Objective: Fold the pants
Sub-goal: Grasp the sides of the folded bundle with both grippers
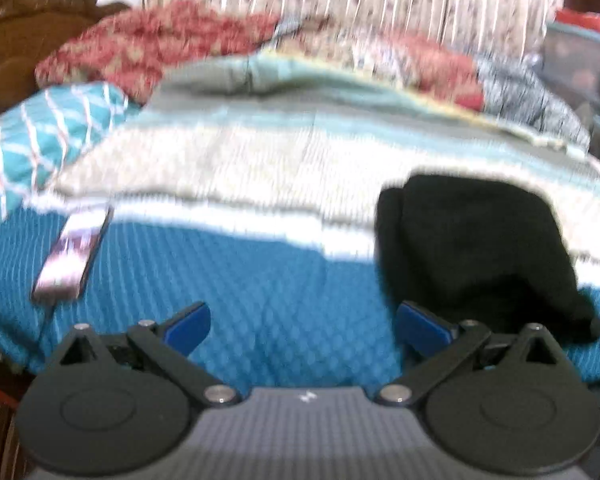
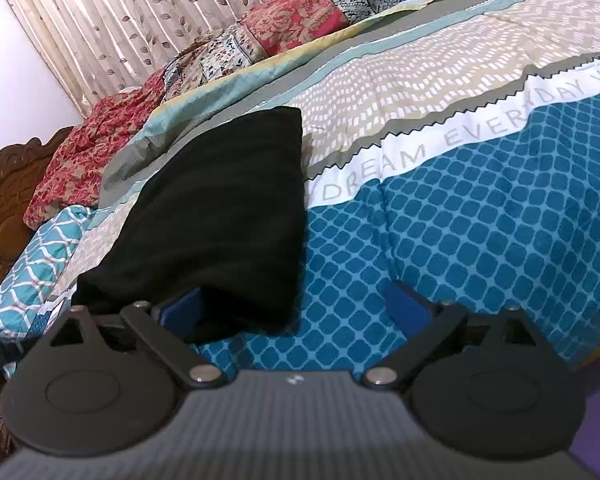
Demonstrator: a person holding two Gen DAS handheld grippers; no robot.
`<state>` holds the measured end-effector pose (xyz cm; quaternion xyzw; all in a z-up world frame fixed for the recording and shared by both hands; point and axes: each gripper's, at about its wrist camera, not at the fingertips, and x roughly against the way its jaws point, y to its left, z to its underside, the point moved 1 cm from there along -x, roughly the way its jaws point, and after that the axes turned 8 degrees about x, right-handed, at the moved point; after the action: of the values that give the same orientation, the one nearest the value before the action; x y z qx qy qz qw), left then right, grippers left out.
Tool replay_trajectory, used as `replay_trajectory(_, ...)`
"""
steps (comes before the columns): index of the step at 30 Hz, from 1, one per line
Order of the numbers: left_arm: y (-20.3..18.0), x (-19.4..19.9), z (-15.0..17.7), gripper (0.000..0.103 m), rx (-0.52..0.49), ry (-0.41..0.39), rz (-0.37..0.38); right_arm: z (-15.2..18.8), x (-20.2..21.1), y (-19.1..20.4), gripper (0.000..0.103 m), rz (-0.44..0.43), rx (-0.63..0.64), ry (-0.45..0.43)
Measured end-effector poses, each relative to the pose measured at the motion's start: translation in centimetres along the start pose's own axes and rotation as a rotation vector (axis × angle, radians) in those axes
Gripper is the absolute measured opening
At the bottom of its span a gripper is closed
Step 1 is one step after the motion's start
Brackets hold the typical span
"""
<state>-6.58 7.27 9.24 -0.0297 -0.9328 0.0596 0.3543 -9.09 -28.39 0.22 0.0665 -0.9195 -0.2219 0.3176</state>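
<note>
On bedspread [image 2: 480, 240], folded black pants [image 2: 220, 216], phone [image 1: 72, 256]

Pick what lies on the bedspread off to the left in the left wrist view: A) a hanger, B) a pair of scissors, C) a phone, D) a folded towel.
C: a flat, dark-edged phone rests on the blue patterned bedspread, well apart from the black folded pants.
</note>
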Motion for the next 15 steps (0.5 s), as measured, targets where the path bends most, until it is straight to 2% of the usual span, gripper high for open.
replay_trajectory(3, -0.6, -0.6, -2.1, 0.103, 0.007, -0.001, 0.044, -0.1, 0.0, -0.2, 0.103, -0.014, -0.001, 0.002)
replay_trajectory(7, -1.2, -3.2, -4.2, 0.103, 0.059, 0.064, 0.108, 0.0, 0.0, -0.3, 0.103, -0.023, -0.011, -0.001)
replay_trajectory(11, -3.0, -6.4, -4.6, 0.103, 0.010, 0.129, 0.133, -0.1, 0.1, -0.6, 0.103, -0.036, -0.031, -0.007)
replay_trajectory(15, -4.6, -8.7, -3.6, 0.103, -0.001, 0.209, 0.213, -0.1, 0.3, -1.0, 0.103, -0.050, -0.050, -0.010)
